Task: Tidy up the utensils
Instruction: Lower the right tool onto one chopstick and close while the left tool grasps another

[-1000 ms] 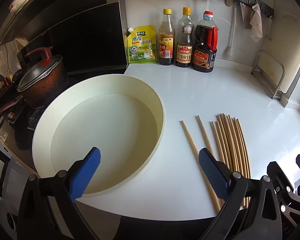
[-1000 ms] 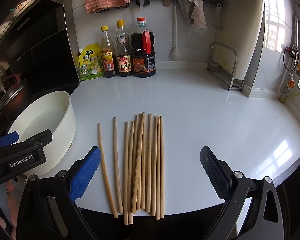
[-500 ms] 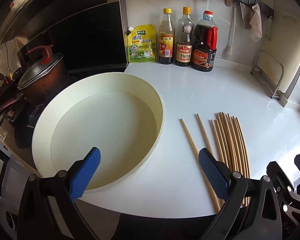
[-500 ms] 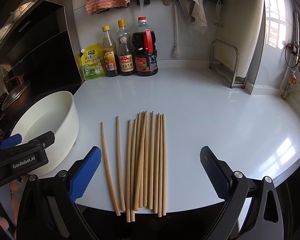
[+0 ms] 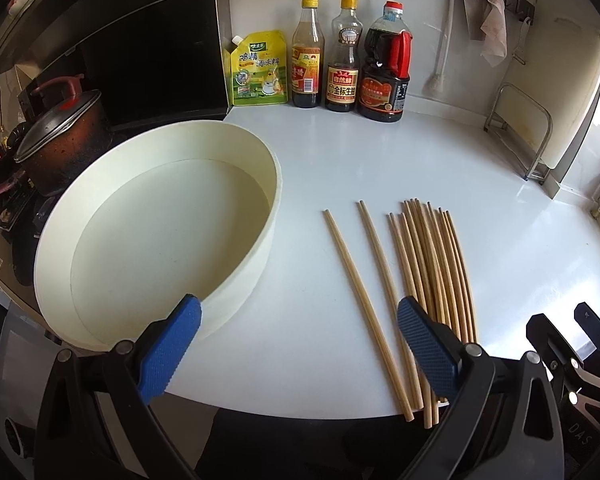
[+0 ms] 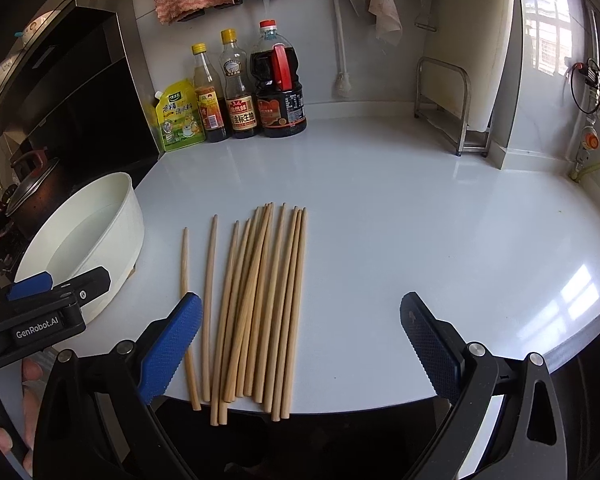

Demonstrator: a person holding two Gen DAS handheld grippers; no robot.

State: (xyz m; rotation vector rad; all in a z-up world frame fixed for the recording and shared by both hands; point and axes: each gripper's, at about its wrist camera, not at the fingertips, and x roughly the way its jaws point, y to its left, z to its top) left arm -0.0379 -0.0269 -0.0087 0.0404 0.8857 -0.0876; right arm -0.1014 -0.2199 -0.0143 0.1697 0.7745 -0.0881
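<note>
Both views have crept slightly nearer since a second ago; nothing is lifted yet. Your left hand-held gripper (image 5: 298, 344) and right hand-held gripper (image 6: 300, 344) both gape empty. Chopsticks (image 6: 256, 300) lie lower centre on the bench (image 6: 420, 220), beside the white basin (image 5: 268, 208); next, probably close on one pair.

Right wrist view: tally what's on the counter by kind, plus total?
Chopsticks: about 12 (they overlap in the bundle, so the count is not exact)
Bottles: 3
Pouch: 1
Basin: 1
Total: about 17
</note>
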